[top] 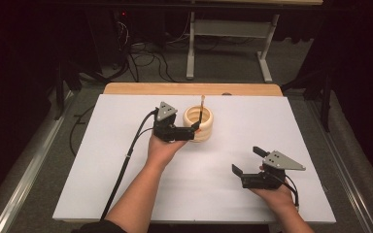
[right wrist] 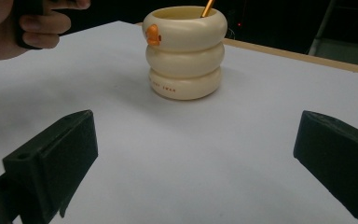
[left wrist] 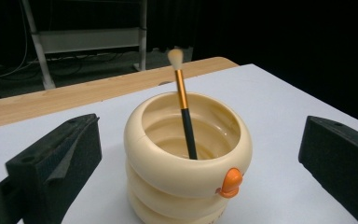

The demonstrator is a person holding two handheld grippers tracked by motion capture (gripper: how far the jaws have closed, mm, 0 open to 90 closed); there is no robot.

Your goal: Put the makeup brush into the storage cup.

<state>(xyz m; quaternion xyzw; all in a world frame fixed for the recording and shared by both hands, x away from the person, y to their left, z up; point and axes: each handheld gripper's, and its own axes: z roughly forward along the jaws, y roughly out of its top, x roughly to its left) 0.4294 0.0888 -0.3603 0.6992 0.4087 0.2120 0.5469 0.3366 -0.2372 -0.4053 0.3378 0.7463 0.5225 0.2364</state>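
white table (top: 126, 170): cream ringed cup (left wrist: 186, 163) holds 1 brush (left wrist: 184, 107) upright.

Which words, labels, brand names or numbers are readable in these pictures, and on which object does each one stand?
Small brown print on the bottom ring of the cream holder: too small and blurred to read in the right gripper view.
Makeup brush standing in the holder: no text visible.
Left gripper and right gripper: no readable label.
White table: no text.
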